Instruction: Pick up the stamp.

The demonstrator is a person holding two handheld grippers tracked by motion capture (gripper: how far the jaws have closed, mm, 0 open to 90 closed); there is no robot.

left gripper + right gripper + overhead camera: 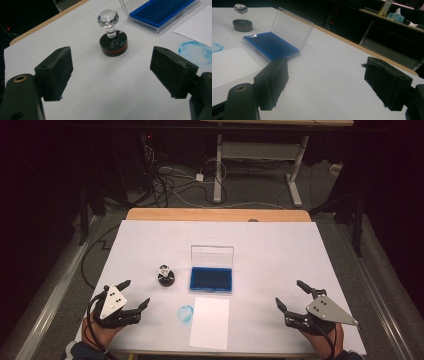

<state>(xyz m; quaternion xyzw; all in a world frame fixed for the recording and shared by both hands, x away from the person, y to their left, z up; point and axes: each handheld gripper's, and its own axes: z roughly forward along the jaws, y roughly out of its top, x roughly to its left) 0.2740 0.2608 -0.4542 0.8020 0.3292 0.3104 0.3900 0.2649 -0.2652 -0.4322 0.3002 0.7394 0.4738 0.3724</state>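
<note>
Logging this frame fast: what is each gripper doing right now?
Left gripper: open, holding nothing, aimed at the stamp.
Right gripper: open, holding nothing.

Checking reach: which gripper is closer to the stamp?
The left gripper. The stamp stands just ahead of its open jaws; the right gripper sits across the paper sheet, far off.

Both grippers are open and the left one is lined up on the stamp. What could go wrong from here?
The stamp has a smooth, faceted crystal knob; the left gripper might slip off it or tip the stamp if it closes high.

The open blue ink pad lies close beside the stamp, its clear lid upright; a wide swing could knock the lid.

A blue smudge already marks the table cover beside the white paper; a badly aimed press could make another.
</note>
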